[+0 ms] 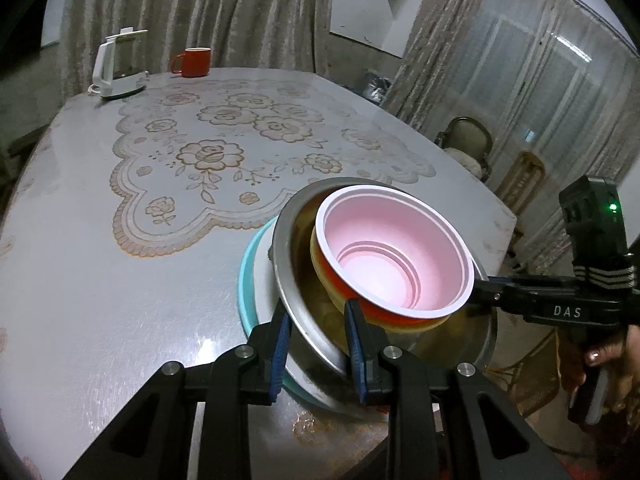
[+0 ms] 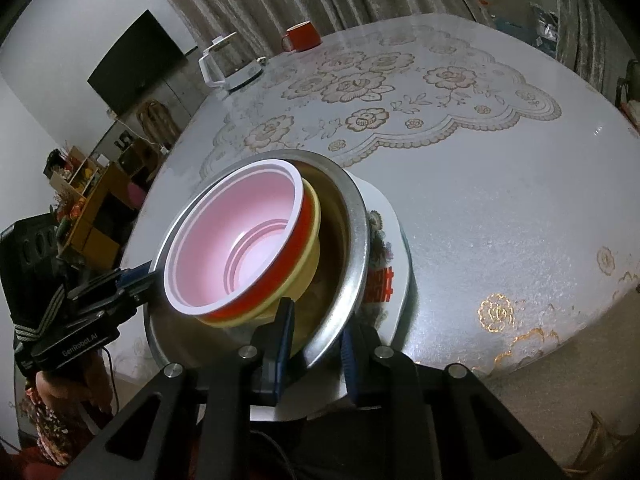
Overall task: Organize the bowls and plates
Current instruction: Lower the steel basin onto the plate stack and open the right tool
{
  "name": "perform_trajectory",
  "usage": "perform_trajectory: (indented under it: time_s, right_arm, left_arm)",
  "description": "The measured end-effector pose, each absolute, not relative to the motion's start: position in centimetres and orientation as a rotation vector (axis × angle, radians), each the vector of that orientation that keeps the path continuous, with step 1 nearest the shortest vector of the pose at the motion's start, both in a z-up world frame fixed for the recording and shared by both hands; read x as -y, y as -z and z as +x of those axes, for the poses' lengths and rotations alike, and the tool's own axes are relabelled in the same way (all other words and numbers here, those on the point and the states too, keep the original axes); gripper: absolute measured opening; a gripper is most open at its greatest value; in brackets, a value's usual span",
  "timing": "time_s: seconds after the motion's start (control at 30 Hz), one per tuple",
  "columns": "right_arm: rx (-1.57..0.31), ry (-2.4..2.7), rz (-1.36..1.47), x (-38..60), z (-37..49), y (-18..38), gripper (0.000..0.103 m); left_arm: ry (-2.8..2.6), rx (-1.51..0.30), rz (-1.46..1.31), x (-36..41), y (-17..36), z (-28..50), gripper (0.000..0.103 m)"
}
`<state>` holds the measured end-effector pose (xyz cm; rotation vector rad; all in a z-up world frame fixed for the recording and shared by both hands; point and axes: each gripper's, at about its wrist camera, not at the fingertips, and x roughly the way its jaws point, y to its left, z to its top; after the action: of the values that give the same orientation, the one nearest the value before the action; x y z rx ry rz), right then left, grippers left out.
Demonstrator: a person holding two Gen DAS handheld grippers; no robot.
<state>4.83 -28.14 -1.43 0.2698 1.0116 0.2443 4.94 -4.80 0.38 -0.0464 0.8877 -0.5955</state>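
Steel bowl (image 1: pixel 304 312) rim is pinched by both left gripper (image 1: pixel 318 344) and right gripper (image 2: pixel 316 344), near the table (image 1: pixel 100 280) edge. Stack should be lifted level, lest nested pink bowl (image 1: pixel 394 256) be tipped.

the left gripper (image 1: pixel 318 334) straddles the near rim of a steel bowl (image 1: pixel 292 280) sitting on a teal-rimmed plate (image 1: pixel 248 276); nested inside are a yellow bowl (image 1: pixel 332 300) and a red bowl with pink interior (image 1: pixel 392 256). the right gripper (image 1: pixel 486 290) reaches in from the right.

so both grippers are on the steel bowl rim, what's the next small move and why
Probably lift the steel bowl level with both together. The left hand-held gripper and right hand-held gripper each straddle its rim on opposite sides. The pink bowl sits tilted inside it, so uneven lifting could tip the nested stack onto the plate.
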Motion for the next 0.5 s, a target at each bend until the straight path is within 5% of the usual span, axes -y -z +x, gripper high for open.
perform_trajectory:
  time_s: [0.37,0.5]
  right_arm:
    - [-0.975,-0.229,0.286,27.9,3.8,1.5,0.027]
    - [-0.957,-0.228,0.285,27.7,3.2,1.3,0.029]
  left_arm:
    - [0.532,-0.858,-0.021,4.7,-1.1,3.3,0.029]
    - [0.515,-0.845,0.001,4.7,-1.2,2.4,0.041]
